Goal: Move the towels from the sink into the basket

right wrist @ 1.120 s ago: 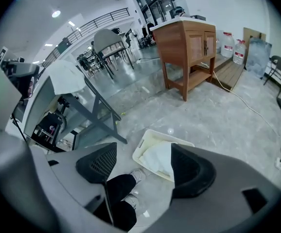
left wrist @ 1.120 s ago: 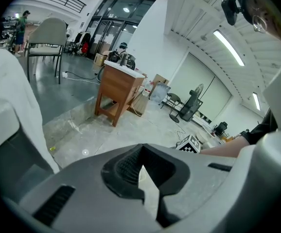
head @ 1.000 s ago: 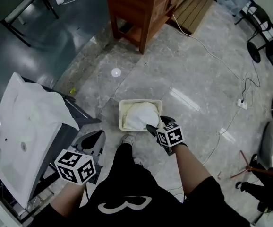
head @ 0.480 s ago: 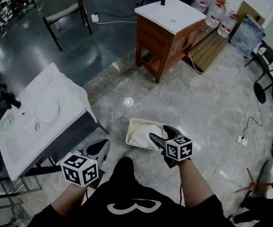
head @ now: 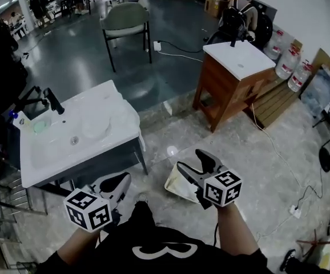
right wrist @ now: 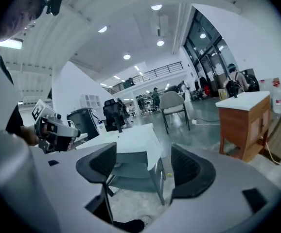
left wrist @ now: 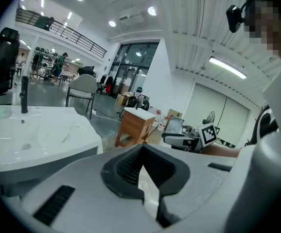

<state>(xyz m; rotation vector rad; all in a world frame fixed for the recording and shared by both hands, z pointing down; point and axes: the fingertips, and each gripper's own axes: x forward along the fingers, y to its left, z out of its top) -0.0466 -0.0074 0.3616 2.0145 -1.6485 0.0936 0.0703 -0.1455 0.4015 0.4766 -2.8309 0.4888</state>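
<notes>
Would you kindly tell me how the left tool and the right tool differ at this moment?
The left tool's jaws are shut; the right tool's stand apart. The left tool hangs near the white sink, the right tool over the basket. Both are empty.

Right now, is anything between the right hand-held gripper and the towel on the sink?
Nothing visible. The right hand-held gripper, open and empty, hangs over the basket; only floor lies between it and the towel on the sink.
</notes>
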